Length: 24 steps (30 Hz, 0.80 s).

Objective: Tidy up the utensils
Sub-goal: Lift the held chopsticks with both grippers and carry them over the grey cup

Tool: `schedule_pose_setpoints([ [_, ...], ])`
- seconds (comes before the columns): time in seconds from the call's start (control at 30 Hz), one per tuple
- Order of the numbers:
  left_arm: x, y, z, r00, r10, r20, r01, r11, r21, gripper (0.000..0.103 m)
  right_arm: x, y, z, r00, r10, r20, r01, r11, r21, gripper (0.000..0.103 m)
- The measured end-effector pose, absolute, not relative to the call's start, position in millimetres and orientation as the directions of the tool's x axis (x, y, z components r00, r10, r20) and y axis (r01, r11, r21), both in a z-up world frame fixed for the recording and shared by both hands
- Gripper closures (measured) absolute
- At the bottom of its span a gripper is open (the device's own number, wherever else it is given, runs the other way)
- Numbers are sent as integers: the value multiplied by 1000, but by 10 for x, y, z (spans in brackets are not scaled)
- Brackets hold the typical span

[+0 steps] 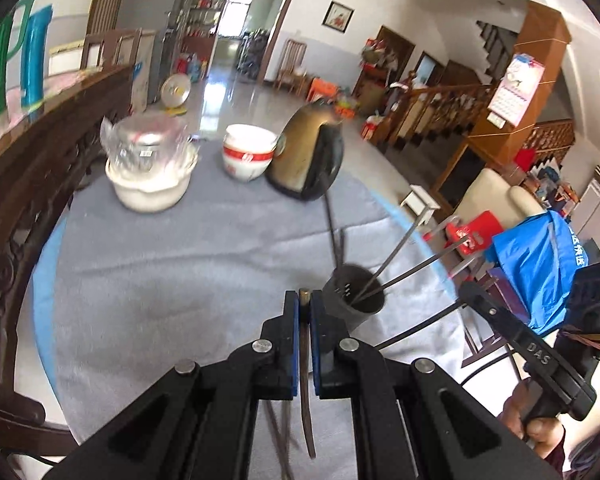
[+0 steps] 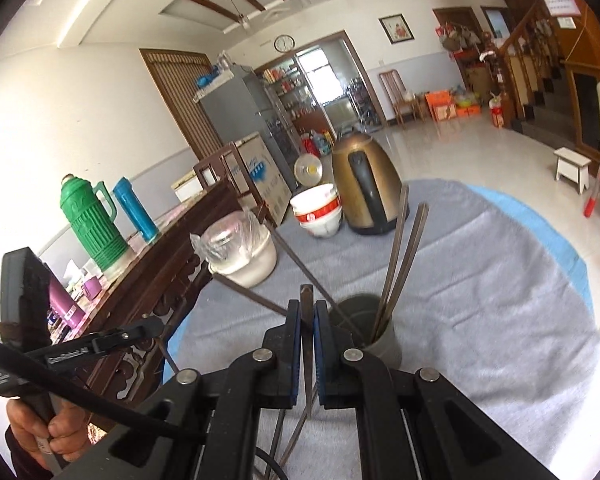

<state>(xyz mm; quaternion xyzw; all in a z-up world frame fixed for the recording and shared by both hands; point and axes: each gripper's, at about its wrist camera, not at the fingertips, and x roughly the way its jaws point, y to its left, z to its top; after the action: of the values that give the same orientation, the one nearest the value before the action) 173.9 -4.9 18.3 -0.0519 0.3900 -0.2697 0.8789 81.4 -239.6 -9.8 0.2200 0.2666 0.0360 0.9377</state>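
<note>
**Both grippers clamped on chopsticks beside the holder**

We see a round table [image 1: 148, 280] covered by a grey cloth [image 2: 480, 300] with a blue edge. At its far side stand a brass-coloured kettle [image 2: 366, 184], a stack of white bowls with red bands [image 1: 247, 156] just beside it, and a white pot [image 1: 150, 184] carrying a clear plastic-wrapped container.

Nearer to us stands the dark cup-shaped holder [image 1: 354, 300], upright on the cloth. Several chopsticks [image 2: 400, 264] lean out of it at different angles, their lower ends inside.

We hold a gripper in each hand. The left gripper [image 1: 305, 300] sits just left of the holder, its two blue-padded fingers [image 1: 294, 344] closed together on a single dark chopstick [image 1: 306, 392] that runs back between them toward the camera. The right gripper [image 2: 307, 312] is likewise pressed shut on one chopstick [image 2: 307, 344], also just left of the holder in its own view. More loose chopsticks lie on the cloth beneath each gripper, though blur keeps us from counting them.
</note>
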Motion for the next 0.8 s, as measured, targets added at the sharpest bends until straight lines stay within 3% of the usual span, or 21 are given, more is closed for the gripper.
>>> schedule_pose_setpoints([
  [0.5, 1635, -485, 878, 680, -522, -516, 492, 846, -207, 98, 755, -2558, 344, 903, 86, -421, 85, 925, 371, 97],
  [0.8, 1766, -686, 1236, 774, -512, -373, 481, 858, -181, 98, 720, -2725, 659, 934, -3, -358, 138, 925, 353, 97],
])
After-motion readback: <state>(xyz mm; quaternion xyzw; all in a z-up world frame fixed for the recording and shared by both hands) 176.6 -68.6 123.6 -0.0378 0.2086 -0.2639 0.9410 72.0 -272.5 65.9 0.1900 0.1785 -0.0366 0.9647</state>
